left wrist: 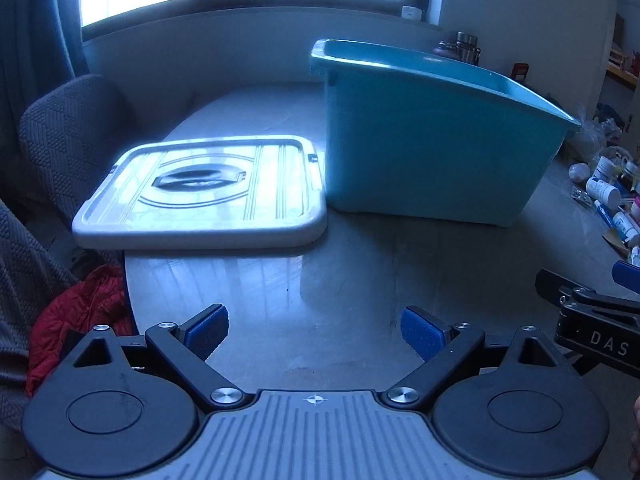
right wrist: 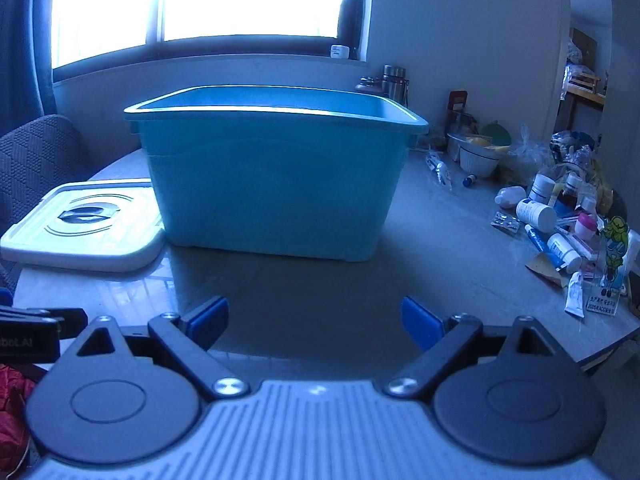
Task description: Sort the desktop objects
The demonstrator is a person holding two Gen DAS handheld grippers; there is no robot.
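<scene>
In the right wrist view the bin (right wrist: pixel 272 176) stands mid-frame on the surface (right wrist: pixel 420 264), its lid (right wrist: pixel 80 228) flat at left, small bottles (right wrist: pixel 560 224) clustered at right.

A teal plastic storage bin (right wrist: pixel 276 172) stands mid-table, its white rectangular lid (right wrist: pixel 80 226) lying flat at left; small medicine bottles and tubes (right wrist: pixel 560 224) clutter the right.

Teal bin (right wrist: pixel 272 184): upright, lid off, mid-table. White lid (right wrist: pixel 80 224): flat, handle side up, just left of bin, overhanging the table's left edge. Loose pile of small bottles, tubes, blister packs (right wrist: pixel 560 224) on table, right, well apart from bin.
</scene>
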